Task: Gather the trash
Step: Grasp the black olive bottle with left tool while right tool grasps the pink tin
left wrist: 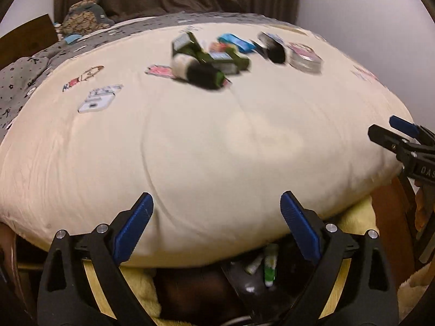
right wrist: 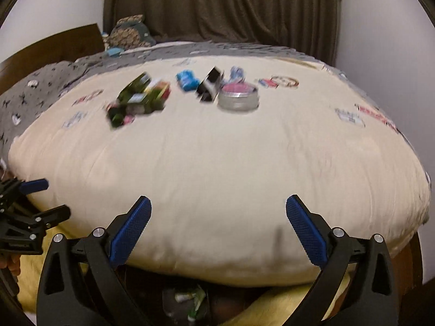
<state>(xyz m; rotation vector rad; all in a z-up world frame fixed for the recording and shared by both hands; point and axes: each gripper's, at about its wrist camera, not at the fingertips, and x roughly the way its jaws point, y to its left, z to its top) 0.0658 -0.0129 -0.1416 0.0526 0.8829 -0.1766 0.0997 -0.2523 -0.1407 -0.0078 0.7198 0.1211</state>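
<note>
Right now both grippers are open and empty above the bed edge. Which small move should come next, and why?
Probably move the right gripper forward toward the round tin. It looks like the nearest piece on the cream duvet, standing a little apart from the green boxes, so open fingers can straddle it. The left gripper is open too and equally far from the pile.

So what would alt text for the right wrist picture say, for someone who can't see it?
A blurry fisheye view over a cream bed cover with small litter at its far side: green packets, a blue wrapper, a black box and a round tin. The right gripper is open and empty, with the left gripper at the left edge.
</note>
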